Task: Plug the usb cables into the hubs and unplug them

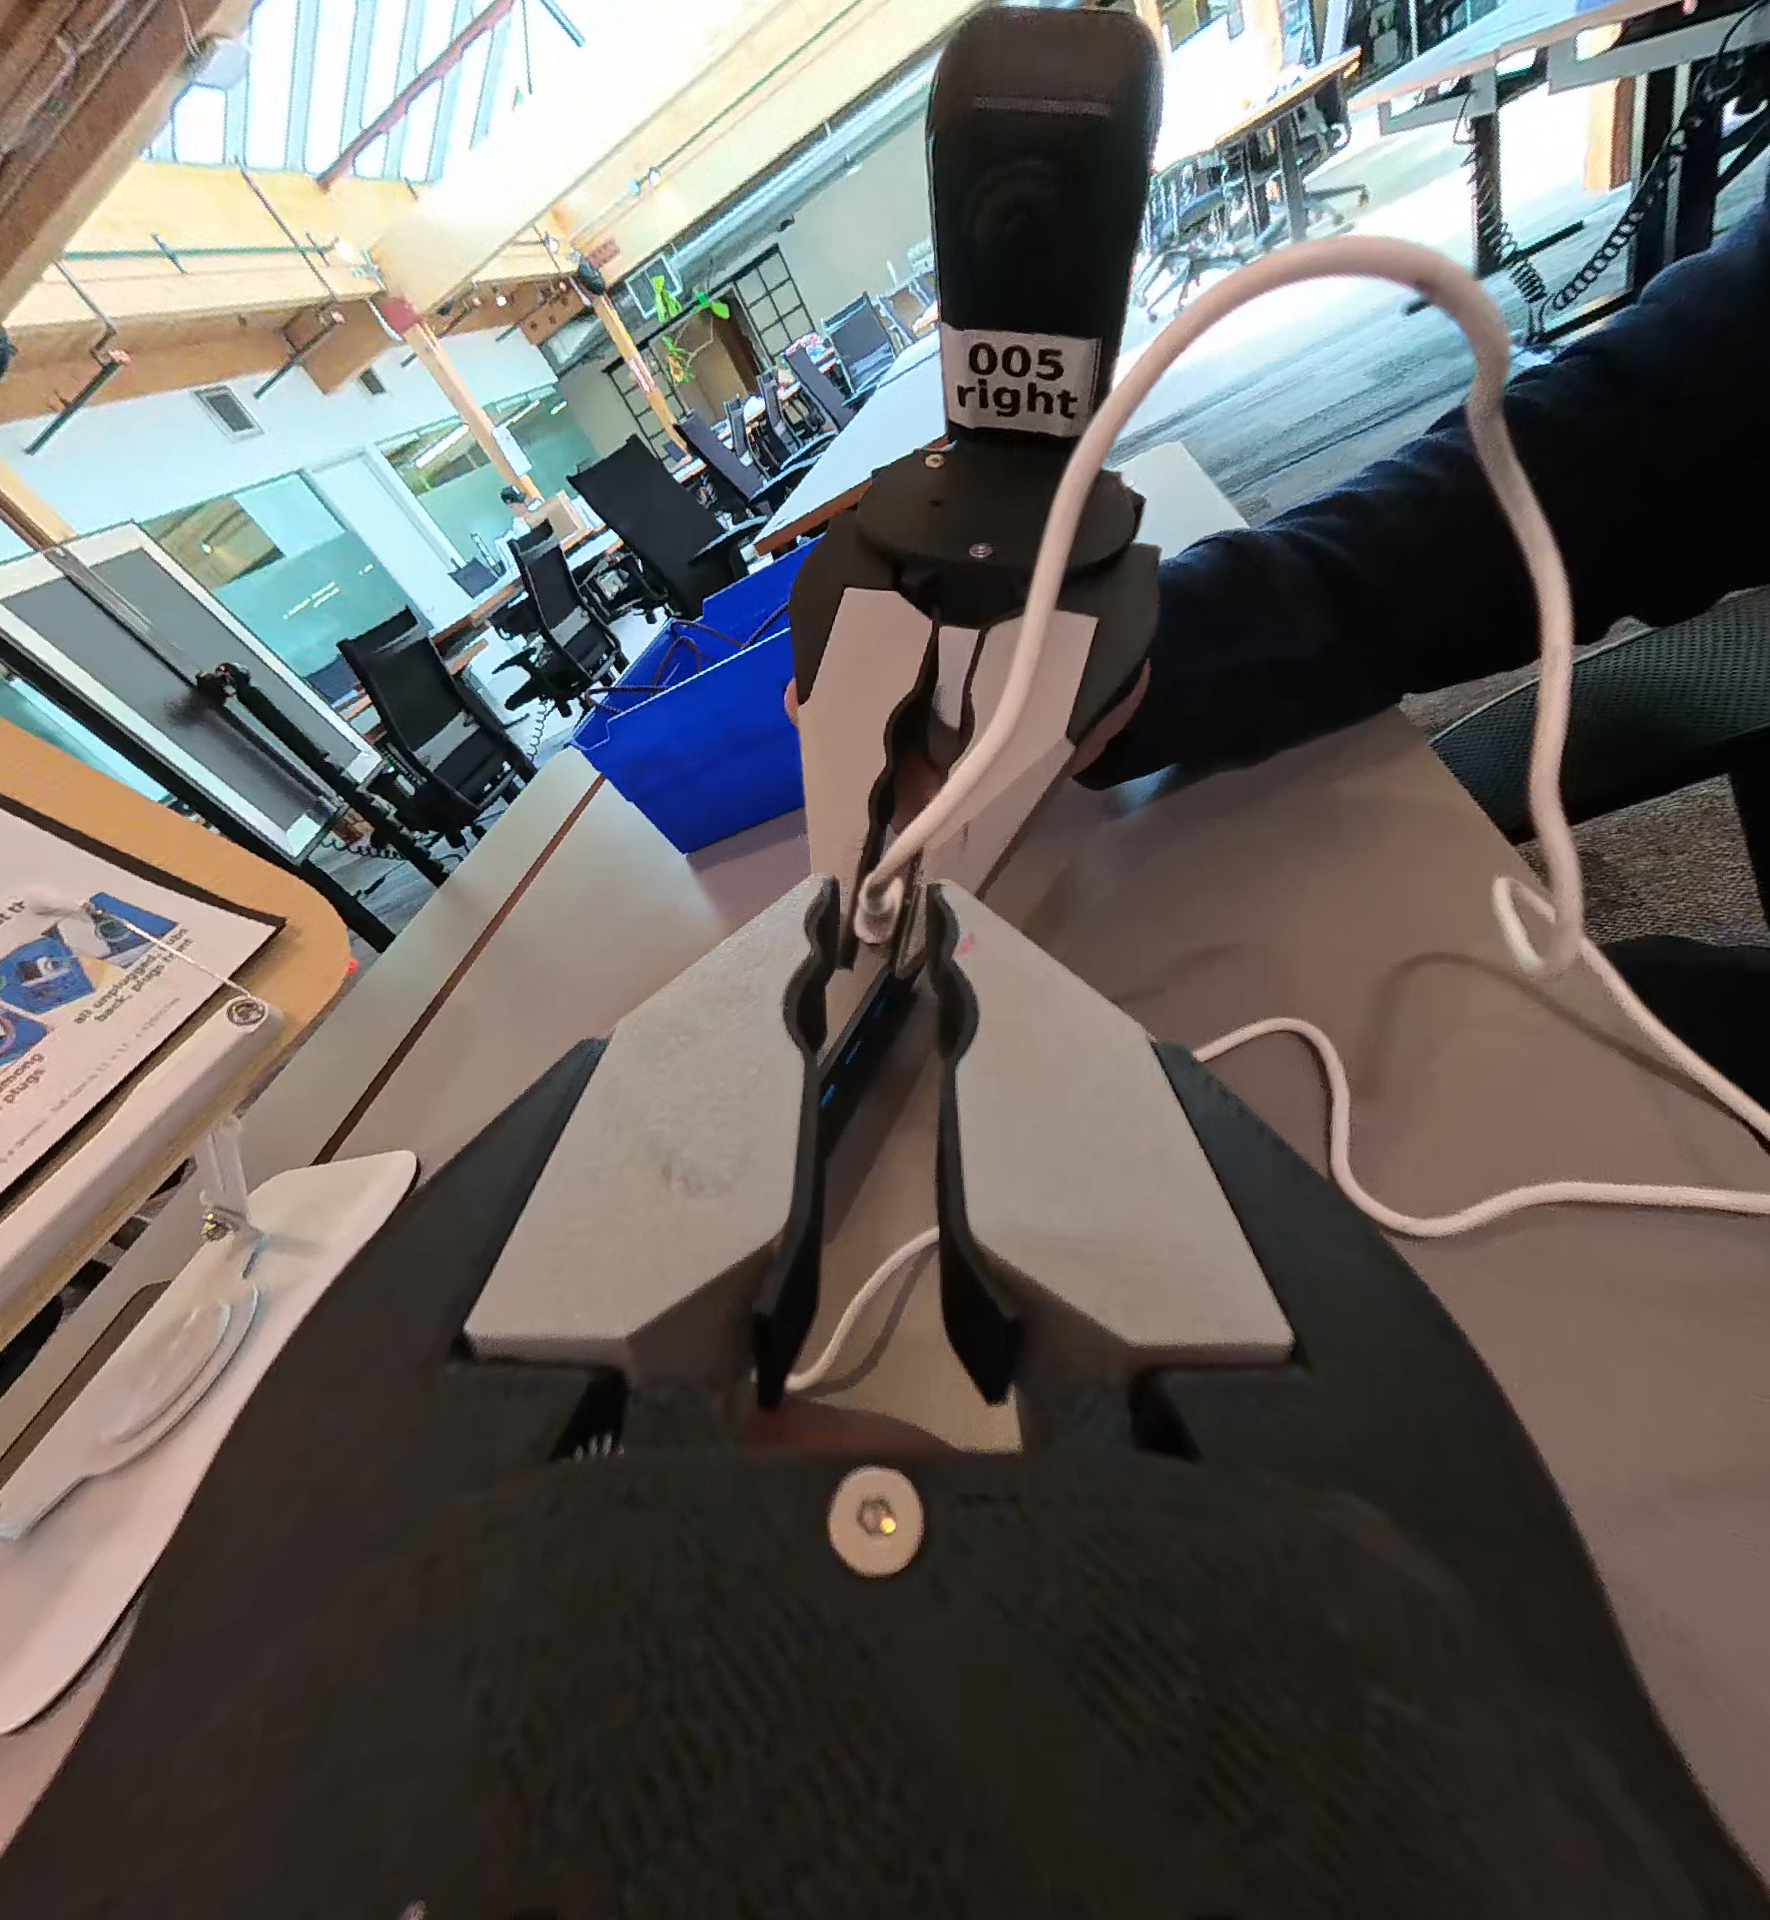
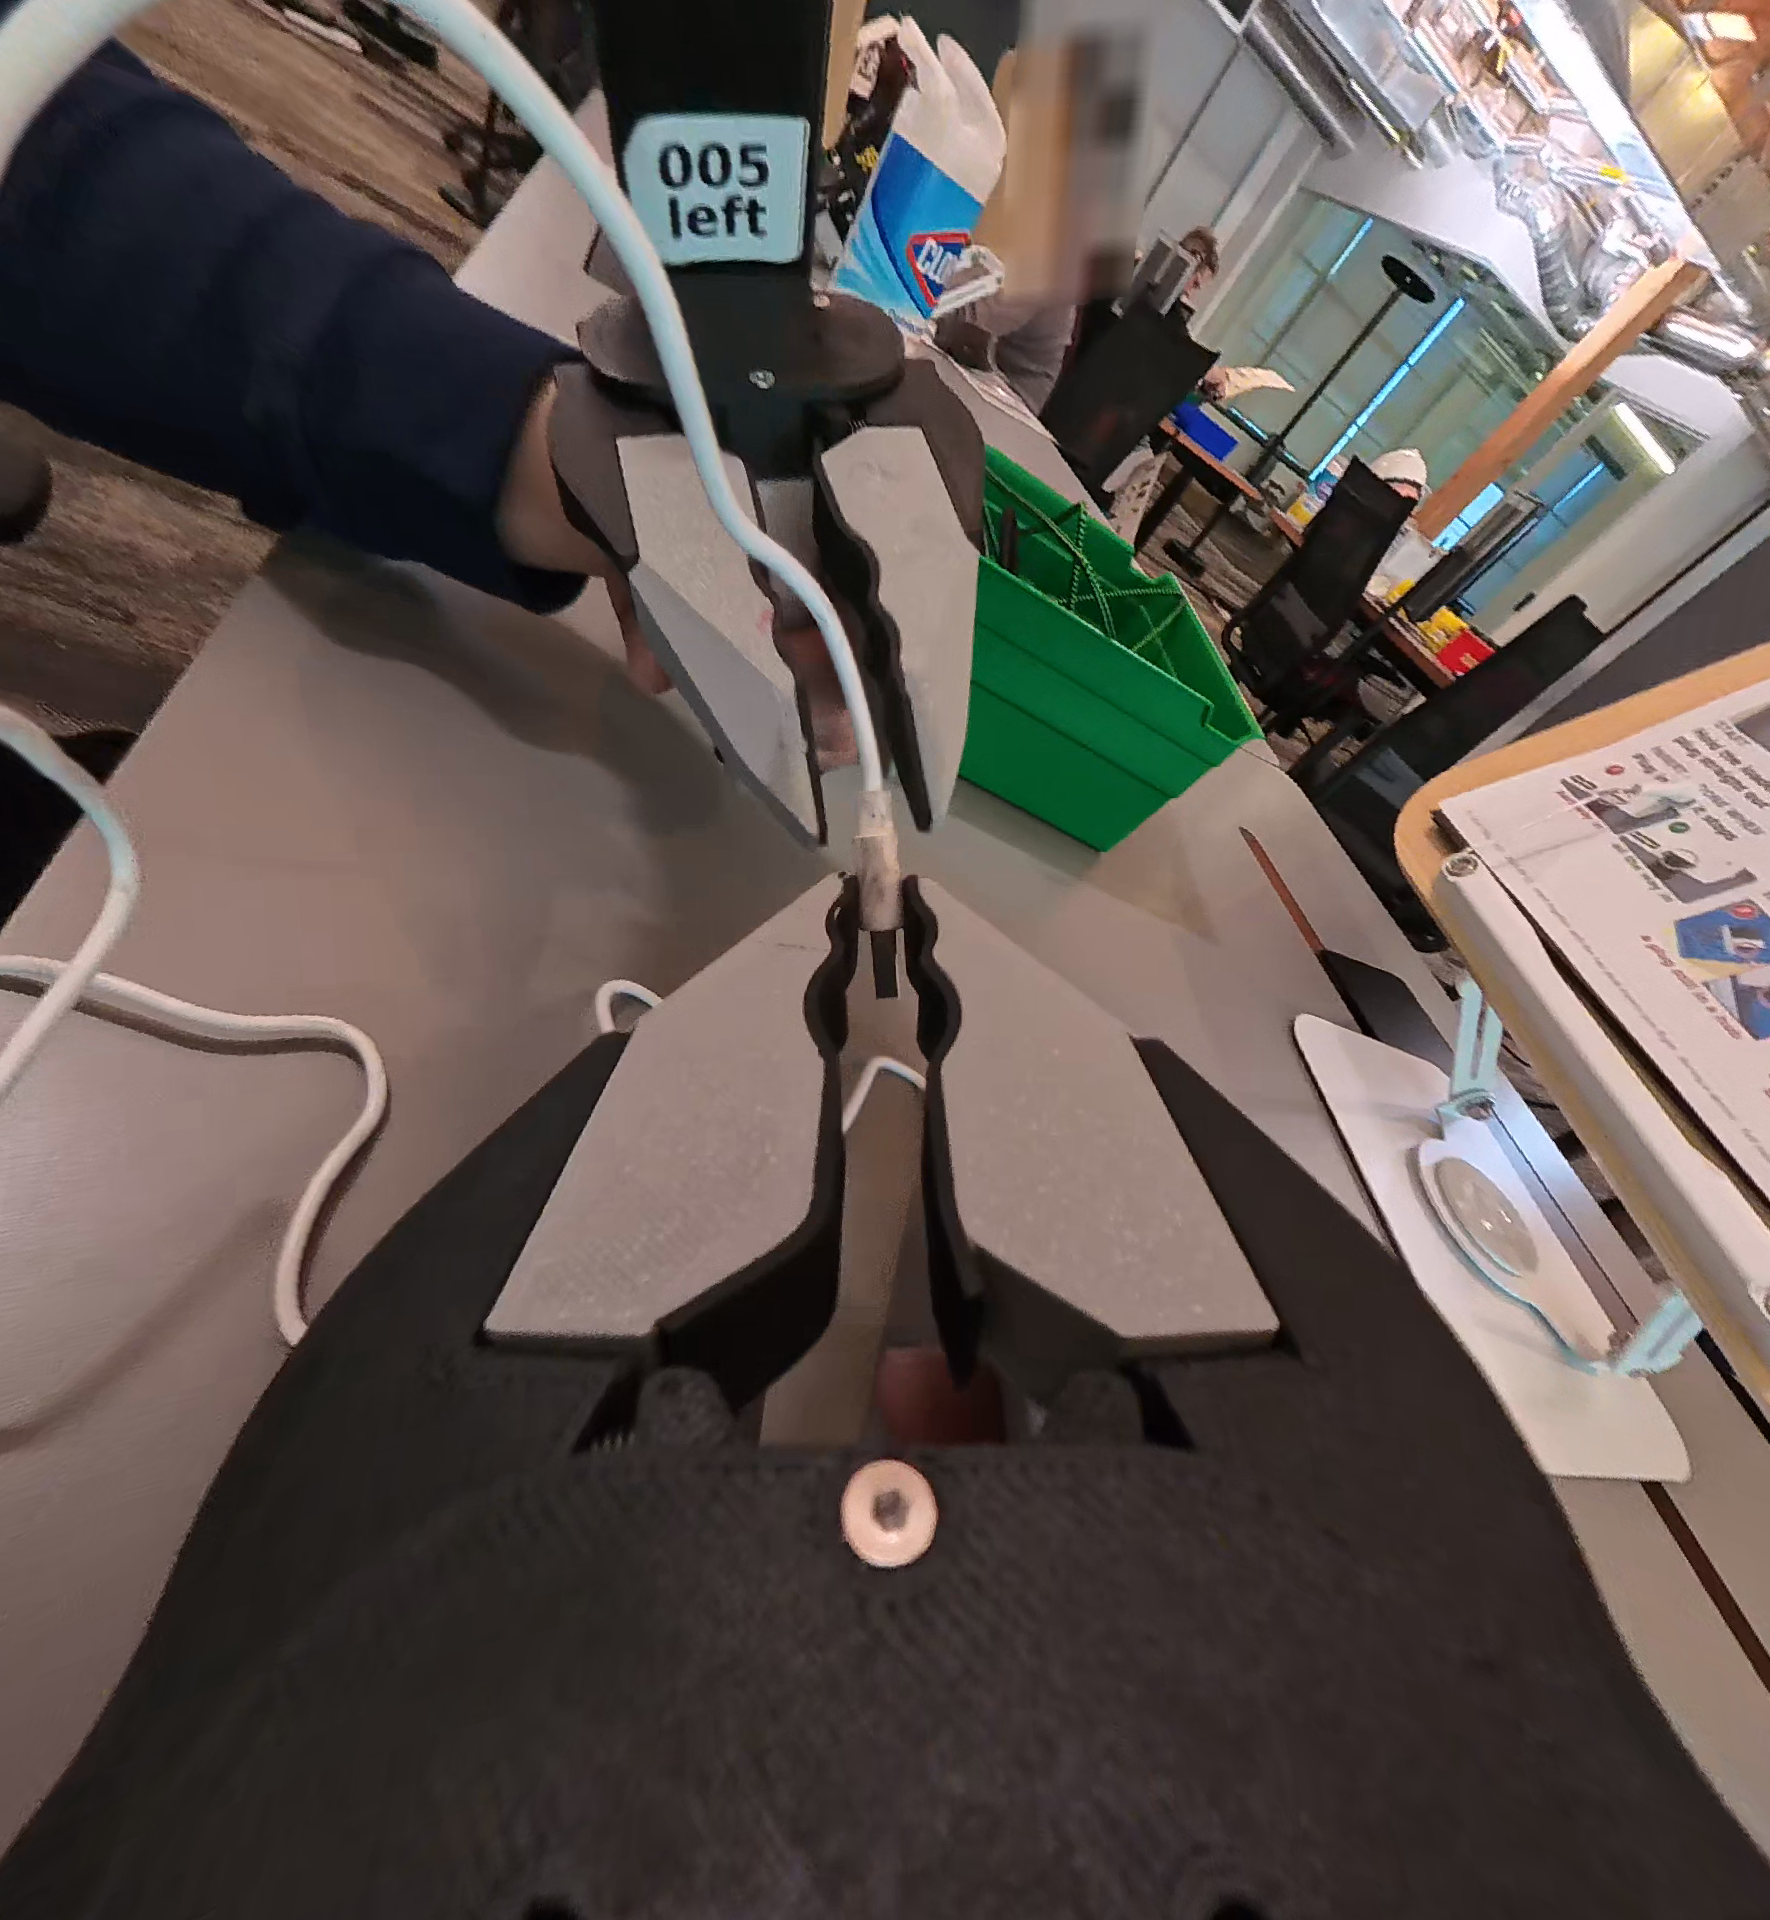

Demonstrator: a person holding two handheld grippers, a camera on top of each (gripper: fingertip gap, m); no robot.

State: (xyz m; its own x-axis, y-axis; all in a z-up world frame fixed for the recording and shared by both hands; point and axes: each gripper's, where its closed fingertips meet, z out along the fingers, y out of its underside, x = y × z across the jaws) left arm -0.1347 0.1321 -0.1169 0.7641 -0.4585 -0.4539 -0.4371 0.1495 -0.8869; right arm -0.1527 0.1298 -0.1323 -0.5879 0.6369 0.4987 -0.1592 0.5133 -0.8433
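My left gripper is shut on a dark USB hub, which lies lengthwise between its fingers just above the grey table. My right gripper faces it tip to tip and is shut on the white USB plug. The plug meets the hub's far end; how deep it sits is hidden. The white cable rises from the plug, arcs to the right and loops down onto the table. In the right wrist view the left gripper is just beyond the plug and the cable trails left.
A blue bin stands behind the grippers on one side, a green bin on the other. An instruction sheet on a tilted stand with a white base plate sits at the table's side. A person's dark sleeve reaches in. My left and right fingertips are right by each other.
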